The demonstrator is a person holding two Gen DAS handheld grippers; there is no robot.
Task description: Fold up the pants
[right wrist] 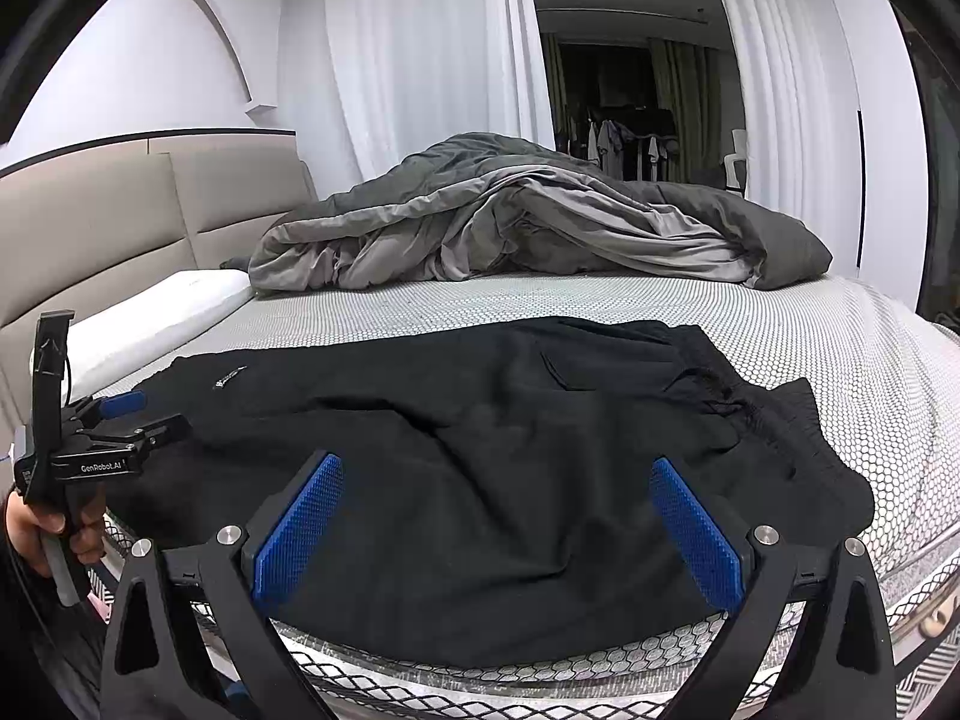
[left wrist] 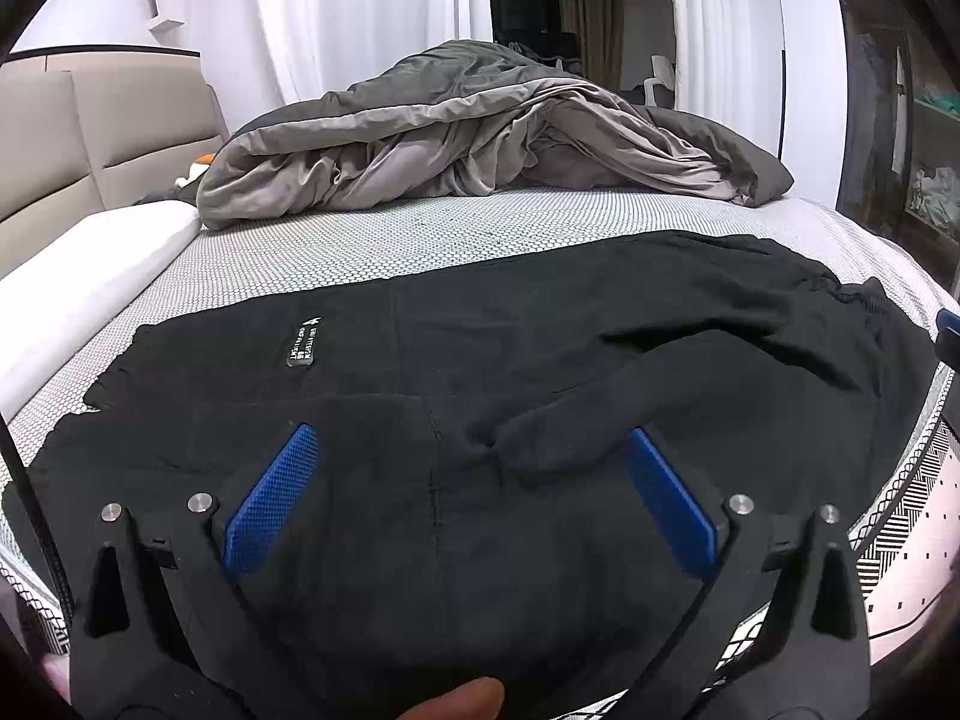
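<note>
We hold our left claw (left wrist: 471, 492) spread wide, its two blue textured pads apart over the black fabric pants (left wrist: 480, 372), gripping nothing. Our right claw (right wrist: 498, 519) is spread just as wide and holds nothing either, poised above the near side of the same garment.

The pants lie across the near part of the bed with the white honeycomb-patterned mattress cover (left wrist: 372, 240), one leg layered over the other. In the left wrist view a small black label with white lettering (left wrist: 303, 342) sits on the upper layer towards the left, and a raised fold of cloth (left wrist: 576, 420) runs diagonally between the pads. The gathered waistband with its drawstring (right wrist: 738, 402) lies at the right end in the right wrist view. The near hem reaches the edge of the bed, where black netting (right wrist: 456, 690) hangs along the side.

Beyond the far edge of the pants a broad strip of bare mattress cover lies open, up to the crumpled grey duvet (left wrist: 480, 132) heaped at the back. A white pillow (left wrist: 90, 282) rests along the left, against the beige padded headboard (left wrist: 78, 144). To the right of the waistband more cover is free up to the bed's rounded corner. White curtains (right wrist: 420, 60) hang behind.
</note>
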